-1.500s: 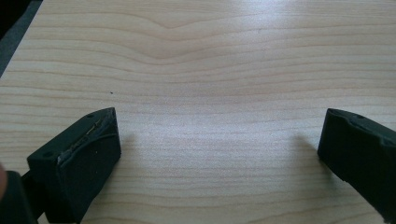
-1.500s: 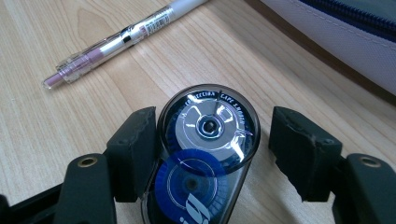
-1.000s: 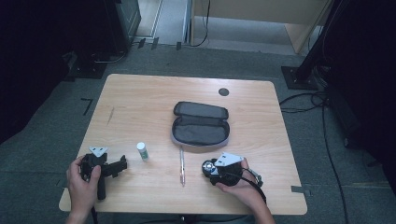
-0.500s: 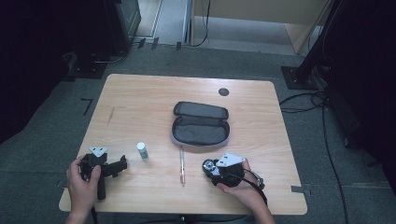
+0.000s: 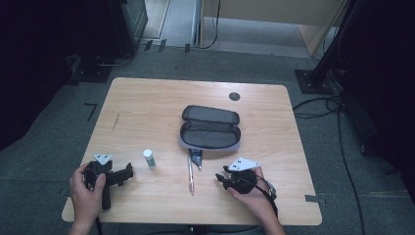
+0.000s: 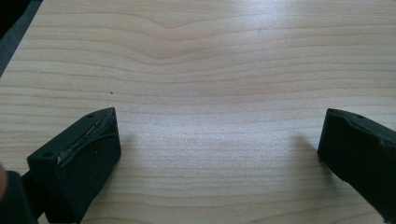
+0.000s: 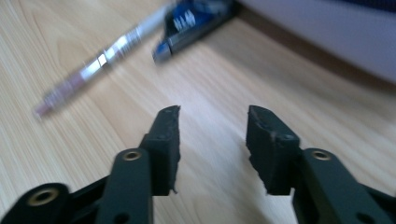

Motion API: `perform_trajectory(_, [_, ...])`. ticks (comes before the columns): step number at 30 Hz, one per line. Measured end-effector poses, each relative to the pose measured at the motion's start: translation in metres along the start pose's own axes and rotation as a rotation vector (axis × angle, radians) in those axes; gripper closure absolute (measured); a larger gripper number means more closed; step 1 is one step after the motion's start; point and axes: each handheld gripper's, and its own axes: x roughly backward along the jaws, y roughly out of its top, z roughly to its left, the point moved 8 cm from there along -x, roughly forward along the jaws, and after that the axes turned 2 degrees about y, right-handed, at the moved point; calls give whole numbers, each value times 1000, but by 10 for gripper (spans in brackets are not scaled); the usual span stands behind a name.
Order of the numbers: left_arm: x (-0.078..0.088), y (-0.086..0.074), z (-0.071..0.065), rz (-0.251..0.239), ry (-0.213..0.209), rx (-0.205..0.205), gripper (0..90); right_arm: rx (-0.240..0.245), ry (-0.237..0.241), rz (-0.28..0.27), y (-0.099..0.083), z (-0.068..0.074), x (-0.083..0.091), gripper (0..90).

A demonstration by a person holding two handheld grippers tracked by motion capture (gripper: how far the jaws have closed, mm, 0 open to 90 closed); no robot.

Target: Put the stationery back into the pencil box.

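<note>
The right gripper view is blurred: the pen [image 7: 100, 58] there is a smeared silver and pinkish stick, cut off at its upper end, and the blue-and-dark small tool [image 7: 196, 23] beside it is too soft to name. At 1 o'clock in that view a pale grey wall of the pencil case [image 7: 336, 32] runs out of the frame. The right gripper [image 7: 212, 140] has matte black, blocky jaws with chipped tips; they stand part-way apart over bare wood with nothing between them, and they have just been closing.

In the high view the right gripper [image 5: 226, 178] lies at about 5 o'clock on the table [image 5: 147, 103], held in the person's right hand [image 5: 254, 196], which covers much of its body. The pen [image 5: 191, 174] lies just to its 9 o'clock, thin and pale, with the small dark tool [image 5: 196, 157] near its upper end. Both lie at 6 o'clock of the open, oval, soft-sided case [image 5: 210, 128], dark grey inside.

The left gripper [image 5: 128, 171] sits at 7 o'clock on the table, gripped by the left hand [image 5: 87, 196]. The left gripper view shows what the high view cannot: its jaws spread wide, with smooth light wood grain and nothing else between them [image 6: 219, 140]. The right-hand jaw there is cut by the frame edge.

A small white tube [image 5: 149, 157] with a greenish band stands upright to the upper right of the left gripper; its label is too small to read.
</note>
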Motion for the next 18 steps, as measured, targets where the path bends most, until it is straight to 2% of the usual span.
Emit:
perform_trajectory(2, [0,0,0,-1,0,0,0,-34,12,-44,11,5,-2,498])
perform_trajectory(4, [0,0,0,-1,0,0,0,-43,-10,-57,21,11,-6,511])
perform_trajectory(6, [0,0,0,0,-1,1,0,-48,-27,-51,27,17,-12,535])
perform_trajectory(10, [0,0,0,-3,-3,5,0,-97,-34,-28,33,23,-28,561])
perform_trajectory(12, [0,0,0,-4,-6,6,0,-121,-33,-18,33,25,-34,604])
perform_trajectory(16, [0,0,0,-4,-7,6,0,-139,-28,-17,35,27,-40,689])
perform_trajectory(18, [0,0,0,-3,-5,6,0,-130,-36,-14,36,28,-42,709])
